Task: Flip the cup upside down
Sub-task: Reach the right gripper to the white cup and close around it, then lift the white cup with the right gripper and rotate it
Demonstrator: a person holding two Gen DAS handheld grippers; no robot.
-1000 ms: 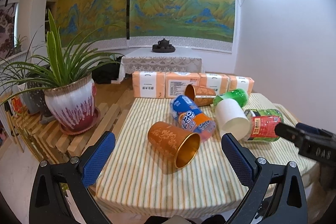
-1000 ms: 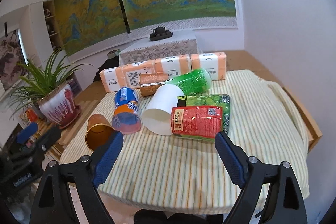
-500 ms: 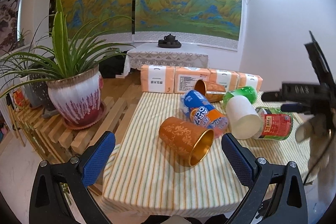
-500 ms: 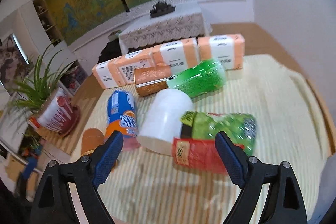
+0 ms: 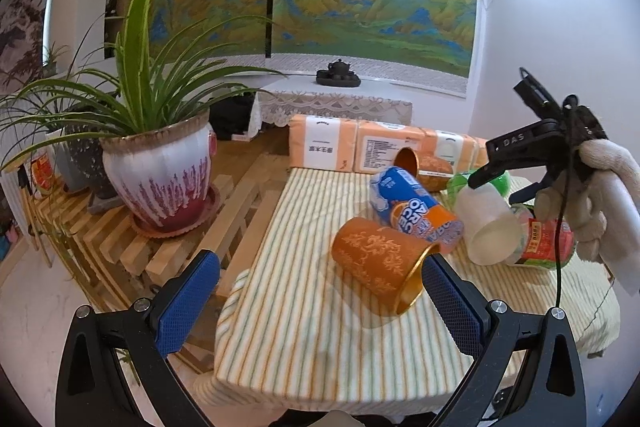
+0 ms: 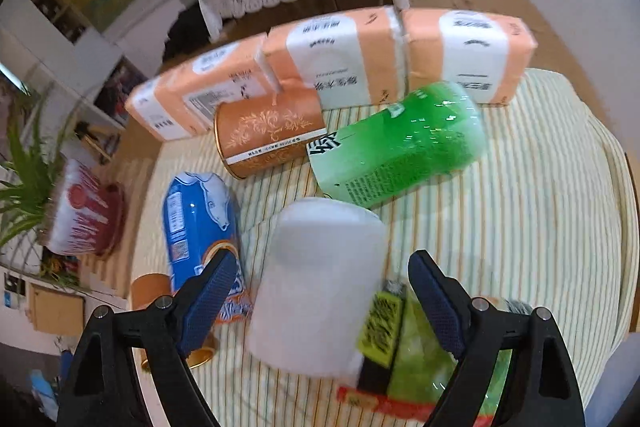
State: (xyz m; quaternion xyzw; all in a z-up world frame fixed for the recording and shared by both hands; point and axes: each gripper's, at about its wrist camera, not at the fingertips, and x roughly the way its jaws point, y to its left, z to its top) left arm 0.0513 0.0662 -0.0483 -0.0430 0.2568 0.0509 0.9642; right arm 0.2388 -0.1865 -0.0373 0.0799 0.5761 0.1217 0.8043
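Observation:
A white cup (image 6: pixel 320 283) lies on its side on the striped tablecloth; it also shows in the left wrist view (image 5: pixel 490 227). My right gripper (image 6: pixel 320 291) is open, its blue pads on either side of the white cup from above, apart from it. In the left wrist view it (image 5: pixel 508 175) hovers over that cup in a gloved hand. An orange-gold cup (image 5: pixel 380 263) lies on its side near the table's front. My left gripper (image 5: pixel 316 307) is open and empty, in front of the orange cup.
A blue-orange cup (image 6: pixel 200 223), a green cup (image 6: pixel 396 143), a brown patterned cup (image 6: pixel 268 135) and a red-green cup (image 5: pixel 548 239) lie on the table. Peach tissue packs (image 6: pixel 340 63) line the back edge. A potted plant (image 5: pixel 160 163) stands on a slatted rack at left.
My right gripper has moved forward and down over the white cup. My left gripper has shifted left and nearer the table edge, still open.

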